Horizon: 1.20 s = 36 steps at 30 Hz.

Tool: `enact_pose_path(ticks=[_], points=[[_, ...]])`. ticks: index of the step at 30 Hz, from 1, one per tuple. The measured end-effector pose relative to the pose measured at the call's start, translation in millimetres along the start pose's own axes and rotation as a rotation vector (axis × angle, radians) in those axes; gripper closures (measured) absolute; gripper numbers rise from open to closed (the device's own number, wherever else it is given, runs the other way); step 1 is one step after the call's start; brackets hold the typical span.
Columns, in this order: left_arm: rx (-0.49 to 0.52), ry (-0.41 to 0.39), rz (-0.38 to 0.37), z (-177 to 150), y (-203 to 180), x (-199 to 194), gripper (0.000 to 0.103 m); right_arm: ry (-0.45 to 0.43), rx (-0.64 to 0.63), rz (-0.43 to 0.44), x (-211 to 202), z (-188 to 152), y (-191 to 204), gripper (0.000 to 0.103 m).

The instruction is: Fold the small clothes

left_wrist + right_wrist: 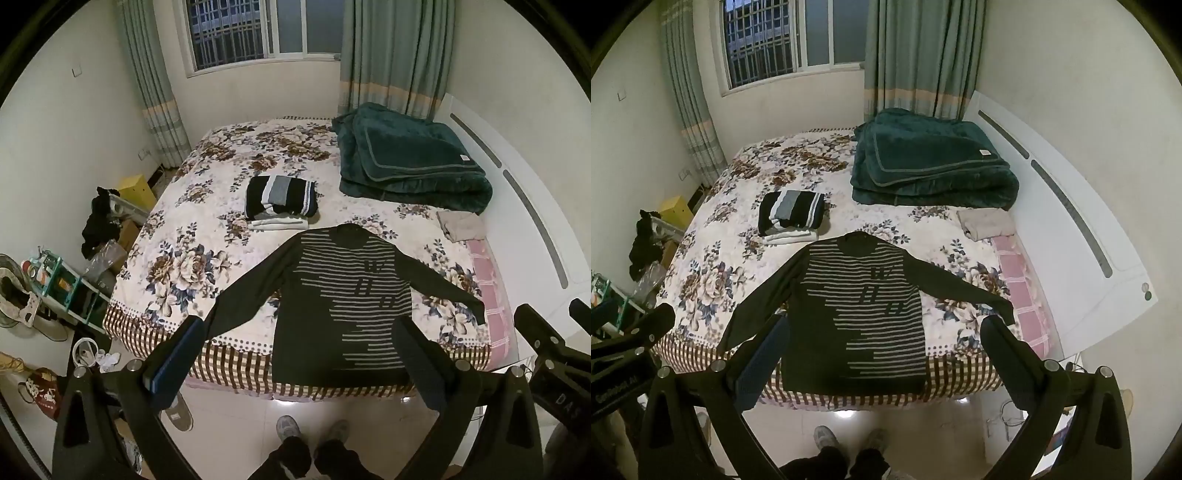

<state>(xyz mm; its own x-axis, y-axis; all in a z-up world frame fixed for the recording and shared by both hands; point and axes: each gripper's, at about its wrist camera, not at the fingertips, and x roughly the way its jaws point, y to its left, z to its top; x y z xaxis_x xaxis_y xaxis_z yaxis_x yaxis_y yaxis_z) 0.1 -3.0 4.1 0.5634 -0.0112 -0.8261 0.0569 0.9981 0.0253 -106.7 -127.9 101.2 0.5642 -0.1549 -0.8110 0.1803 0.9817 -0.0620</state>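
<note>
**Striped sweater spread flat at the foot of the bed**

Across the near edge of the bed (236,173), in the left wrist view, a dark long-sleeved sweater (340,306) with pale stripes is seen laid out flat, its sleeves spread to both sides and its hem hanging over the checked border of the sheet. Just beyond the sweater's collar, a folded pile of clothes (280,201) is stacked, a black, grey and white striped piece on top of white ones. Beyond the sweater and to its right, a folded dark green blanket (410,158) is placed, and a small beige garment (461,225) is lying near the sweater's right sleeve. The left gripper (299,362) is held above the floor in front of the sweater, its jaws wide apart with nothing between them. Part of the right gripper (554,350) is caught at the right edge.

From the right wrist view, the sweater (860,314) is again seen flat and untouched. The pile (792,216) is found beyond its left shoulder, the blanket (931,162) beyond its right shoulder. The right gripper (882,362) is held short of the sweater's hem, jaws likewise spread and empty.
</note>
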Motion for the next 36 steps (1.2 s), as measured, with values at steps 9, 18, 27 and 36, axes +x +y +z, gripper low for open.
enact_pose_path(ticks=[9,18,27,36], points=[[-0.004,-0.001,-0.004,2,-3,-2,0.000,-0.001,-0.001,-0.001,1,-3,0,0.000],[-0.004,-0.003,-0.007,2,-4,-4,0.000,-0.007,-0.003,-0.003,-2,3,4,0.000],[-0.002,-0.005,-0.009,2,-4,-4,0.000,-0.007,0.000,0.000,-5,5,5,0.000],[-0.005,-0.006,-0.011,4,-7,-5,0.000,-0.014,-0.003,0.000,-11,2,-3,0.000]])
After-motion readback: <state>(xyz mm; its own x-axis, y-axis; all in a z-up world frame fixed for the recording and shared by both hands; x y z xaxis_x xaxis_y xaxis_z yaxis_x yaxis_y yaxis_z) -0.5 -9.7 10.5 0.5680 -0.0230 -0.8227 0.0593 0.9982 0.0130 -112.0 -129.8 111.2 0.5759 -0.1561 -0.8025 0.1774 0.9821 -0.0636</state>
